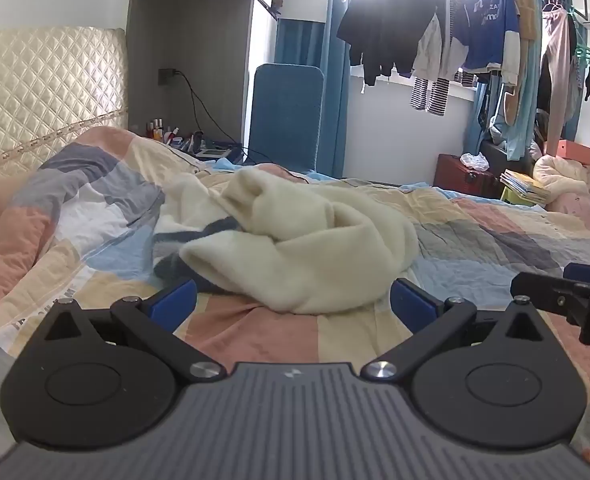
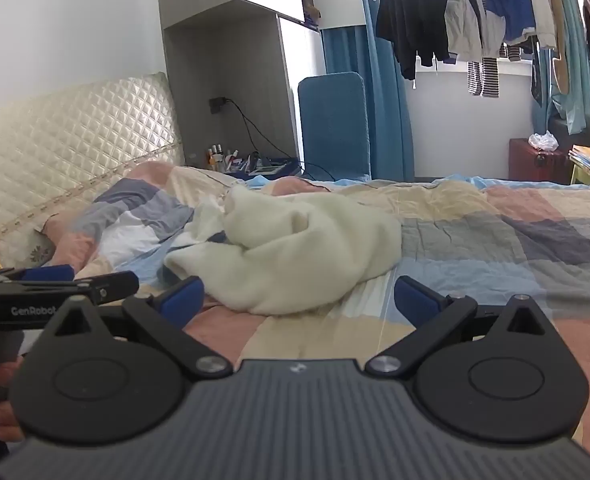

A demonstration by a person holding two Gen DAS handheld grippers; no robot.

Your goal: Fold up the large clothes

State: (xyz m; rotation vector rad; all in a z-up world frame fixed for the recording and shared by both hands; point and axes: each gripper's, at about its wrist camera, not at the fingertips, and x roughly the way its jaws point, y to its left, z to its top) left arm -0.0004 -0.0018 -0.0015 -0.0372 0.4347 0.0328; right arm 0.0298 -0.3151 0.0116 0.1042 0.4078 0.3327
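Cream garment (image 1: 295, 240) lies crumpled on the patchwork quilt (image 1: 495, 236). Left gripper (image 1: 293, 304) and right gripper (image 2: 299, 300) are held just short of it, jaws spread wide and empty, apparently readied for grasping.

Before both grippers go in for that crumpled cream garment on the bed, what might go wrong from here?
1. The cream garment lies bunched on a loose patchwork quilt; a low pinch might catch the quilt too.
2. Its edges are tucked under, so the open left gripper and right gripper may grab several layers.
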